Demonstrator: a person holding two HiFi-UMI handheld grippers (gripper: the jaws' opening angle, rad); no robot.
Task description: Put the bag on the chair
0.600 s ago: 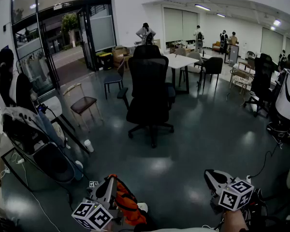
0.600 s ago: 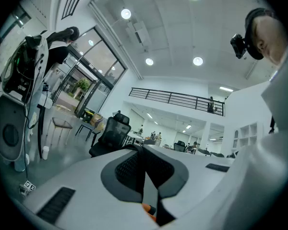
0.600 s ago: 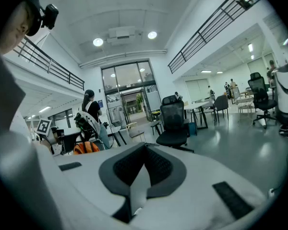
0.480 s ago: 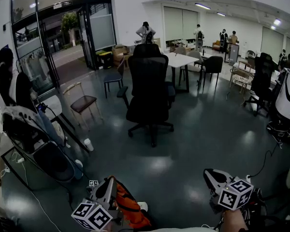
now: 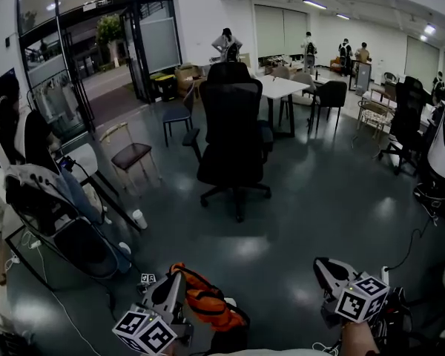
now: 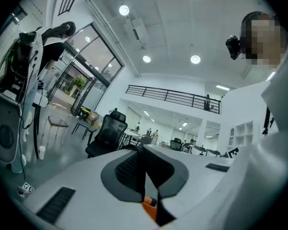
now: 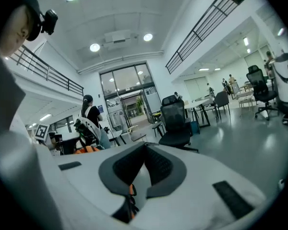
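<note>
Left gripper (image 5: pixel 173 285) is pinching the orange bag (image 5: pixel 208 308), jaws pressed together on it (orange showing between them). Bag is hanging at the gripper's tip, well apart from the black office chair (image 5: pixel 233 132).

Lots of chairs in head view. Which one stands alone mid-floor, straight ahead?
The tall black swivel chair, headrest and wheeled base, back to camera; the rest stand by the glass wall or the white table.

You hold two: left hand-held gripper (image 5: pixel 176 279), right hand-held gripper (image 5: pixel 320 267). One orange bag (image 5: pixel 208 306). One black office chair (image 5: pixel 231 136) at centre (more chairs behind, too crowded to count). One white table (image 5: pixel 278 89). One person (image 5: pixel 15 132) close at left.
</note>
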